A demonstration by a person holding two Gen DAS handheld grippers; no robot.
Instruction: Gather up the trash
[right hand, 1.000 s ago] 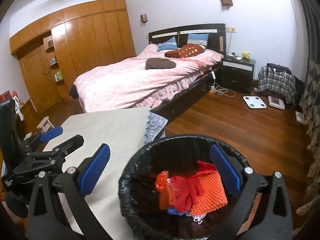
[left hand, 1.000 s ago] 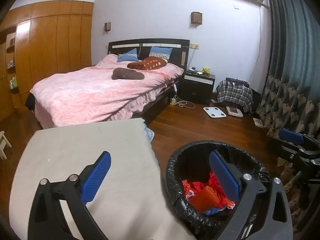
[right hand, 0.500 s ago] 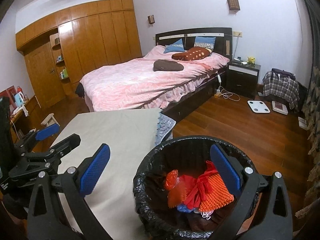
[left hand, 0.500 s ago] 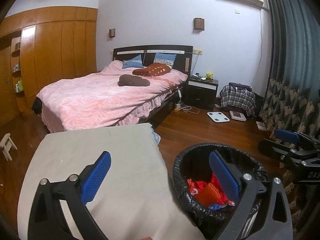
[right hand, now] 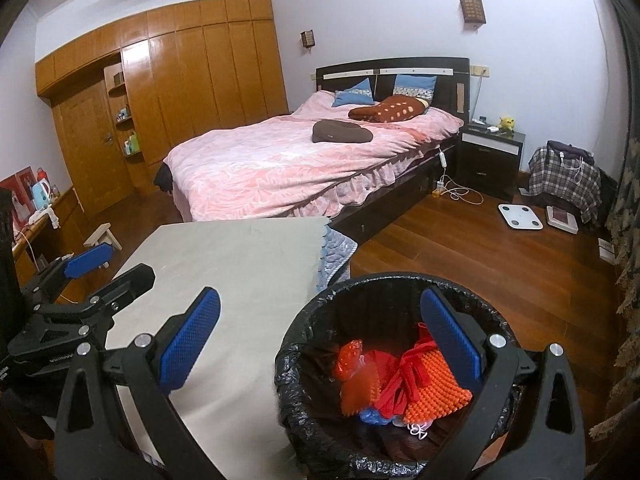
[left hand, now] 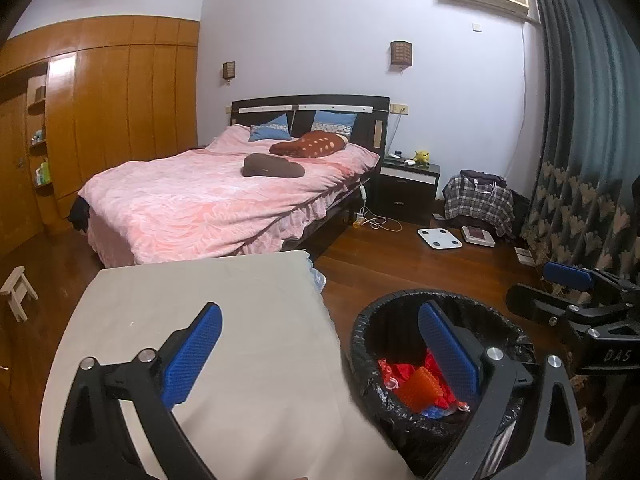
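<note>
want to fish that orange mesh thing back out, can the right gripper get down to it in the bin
Probably yes. The right gripper is open and empty above the bin, whose mouth is uncovered, and the orange mesh lies on top of the trash.

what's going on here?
Trash collection in a bedroom. Both handheld grippers, left and right, hang open and empty by the round bin with the black liner. Red and orange mesh trash already lies inside it. The beige cloth-covered table beside the bin is bare.
</note>
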